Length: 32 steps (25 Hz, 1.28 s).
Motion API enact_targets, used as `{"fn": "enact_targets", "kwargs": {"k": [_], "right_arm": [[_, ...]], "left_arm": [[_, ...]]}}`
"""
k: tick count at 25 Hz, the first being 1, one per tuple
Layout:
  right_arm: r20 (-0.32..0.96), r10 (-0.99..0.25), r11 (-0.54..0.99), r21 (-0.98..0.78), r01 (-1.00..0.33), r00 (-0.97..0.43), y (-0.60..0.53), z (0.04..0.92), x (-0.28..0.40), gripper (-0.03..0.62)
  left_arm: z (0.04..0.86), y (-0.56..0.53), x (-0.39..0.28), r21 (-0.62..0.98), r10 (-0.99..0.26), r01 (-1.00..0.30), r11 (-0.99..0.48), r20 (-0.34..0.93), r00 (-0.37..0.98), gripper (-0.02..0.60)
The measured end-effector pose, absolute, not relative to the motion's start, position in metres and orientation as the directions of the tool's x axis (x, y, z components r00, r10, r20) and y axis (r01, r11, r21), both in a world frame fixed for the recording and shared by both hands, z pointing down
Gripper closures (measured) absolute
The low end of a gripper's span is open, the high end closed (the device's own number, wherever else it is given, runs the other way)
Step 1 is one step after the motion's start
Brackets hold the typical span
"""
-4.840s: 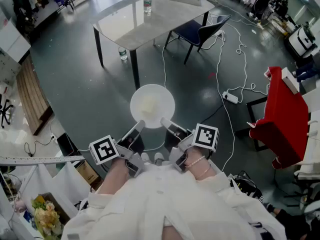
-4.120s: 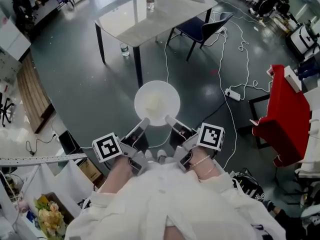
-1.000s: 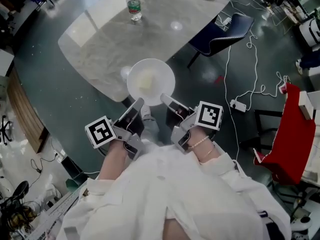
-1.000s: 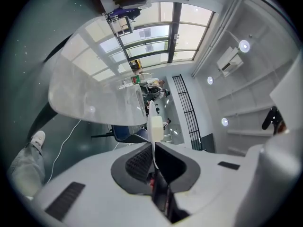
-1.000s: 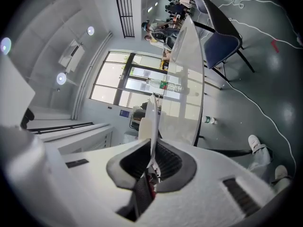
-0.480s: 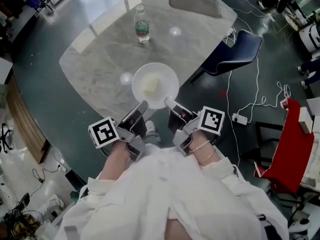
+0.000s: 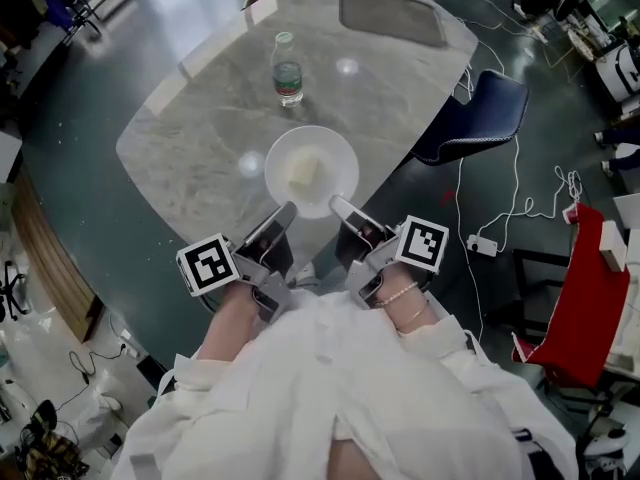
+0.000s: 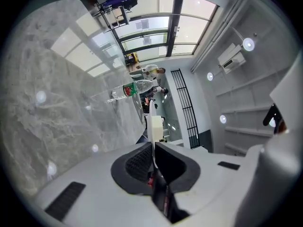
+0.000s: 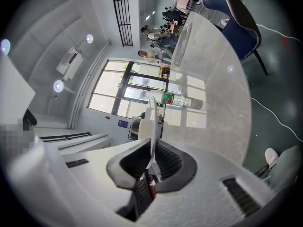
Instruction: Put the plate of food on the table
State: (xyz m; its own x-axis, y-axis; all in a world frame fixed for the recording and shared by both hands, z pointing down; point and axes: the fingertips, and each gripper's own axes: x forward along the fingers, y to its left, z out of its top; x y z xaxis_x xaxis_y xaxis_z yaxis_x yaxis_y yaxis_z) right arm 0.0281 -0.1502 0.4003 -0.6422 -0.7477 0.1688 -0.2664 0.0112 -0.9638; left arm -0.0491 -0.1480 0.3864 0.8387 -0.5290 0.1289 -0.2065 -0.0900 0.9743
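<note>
Because the plate (image 7: 311,171) is thin-rimmed and carries food (image 7: 303,173), it is gripped from two sides at once. The left gripper (image 7: 281,215) is clamped on the near-left rim and the right gripper (image 7: 339,206) on the near-right rim. In both gripper views the rim is seen edge-on, pinched between the dark fingers (image 8: 136,164), which are closed tight on it with no gap.

The plate is held roughly level, so that the pale block of food sits at its middle and is not tipped off. It is carried over the near part of the grey marble counter (image 7: 190,138) and is judged not yet set down, though whether its base touches the surface cannot be told from above.

A bottle (image 7: 287,70) stands upright farther in, apart from the plate, and a grey mat (image 7: 390,16) lies at the far side. Neither is in the way of a landing near the edge. A blue chair (image 7: 470,118) stands at the counter's right side.

Lowering and letting go are what remain. Both sides would need to be lowered together, since an uneven descent could slide the food or let the rim slip from one pair of fingers.
</note>
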Motion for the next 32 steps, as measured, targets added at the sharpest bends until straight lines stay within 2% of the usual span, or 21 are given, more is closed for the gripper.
{"fn": "enact_targets", "kwargs": {"k": [16, 32], "right_arm": [[0.236, -0.682, -0.006, -0.949, -0.317, -0.693, -0.194, 0.405, 0.045, 0.580], [0.340, -0.596, -0.130, -0.935, -0.330, -0.727, -0.209, 0.449, 0.051, 0.579]], "left_arm": [[0.395, -0.184, -0.032, 0.980, -0.588, -0.196, -0.028, 0.142, 0.796, 0.554], [0.434, -0.198, -0.023, 0.967, -0.594, -0.231, 0.110, 0.251, 0.765, 0.554]]}}
